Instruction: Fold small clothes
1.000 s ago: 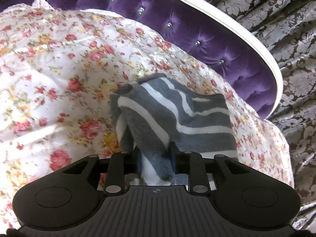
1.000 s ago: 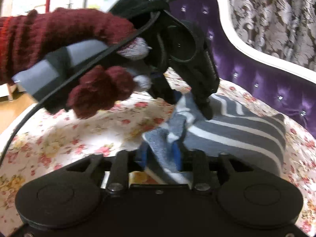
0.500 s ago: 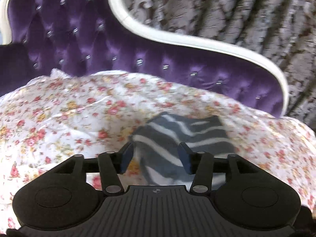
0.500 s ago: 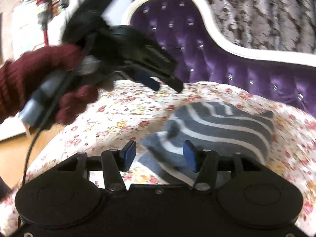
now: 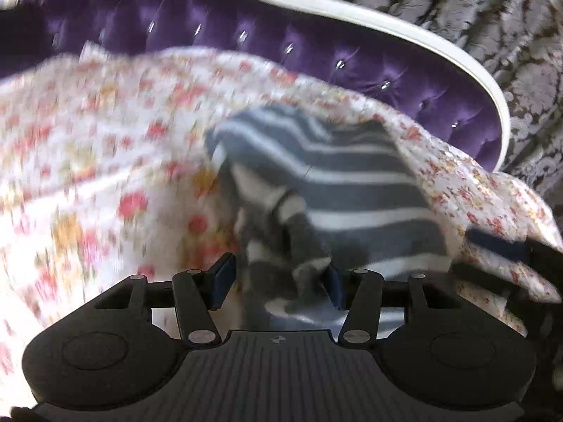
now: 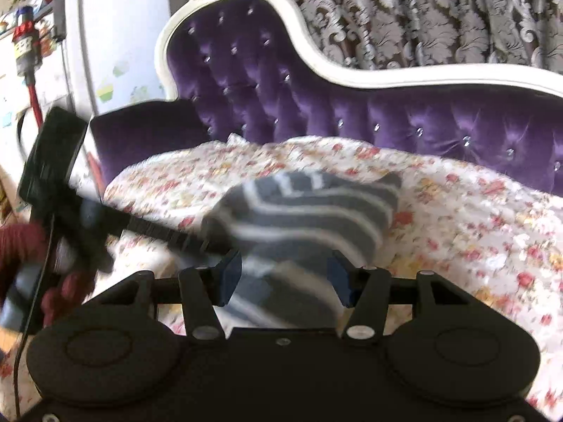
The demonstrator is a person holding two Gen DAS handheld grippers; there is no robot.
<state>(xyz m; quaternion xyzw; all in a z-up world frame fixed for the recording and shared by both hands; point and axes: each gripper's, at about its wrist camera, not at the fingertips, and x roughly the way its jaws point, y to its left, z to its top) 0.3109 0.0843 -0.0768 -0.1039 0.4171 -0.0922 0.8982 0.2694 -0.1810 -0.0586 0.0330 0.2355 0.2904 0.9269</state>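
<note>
Both fingers of the left gripper stand apart in the left wrist view, with a rumpled near corner of the striped grey garment lying loose between them; the right-hand pad seems to brush the cloth, yet nothing is pinched. Beyond that corner the garment spreads over the floral sheet, with the purple tufted sofa back behind it, and the tip of the right gripper pokes in at the garment's right edge. In the right wrist view, the right gripper also has its fingers spread, the garment's near end lying between them unclamped, while the left gripper reaches in from the garment's left side, held in a dark red knitted glove. A fold looks just laid down and released; the next move probably calls for choosing a fresh edge and pinching it cleanly before folding it over.
</note>
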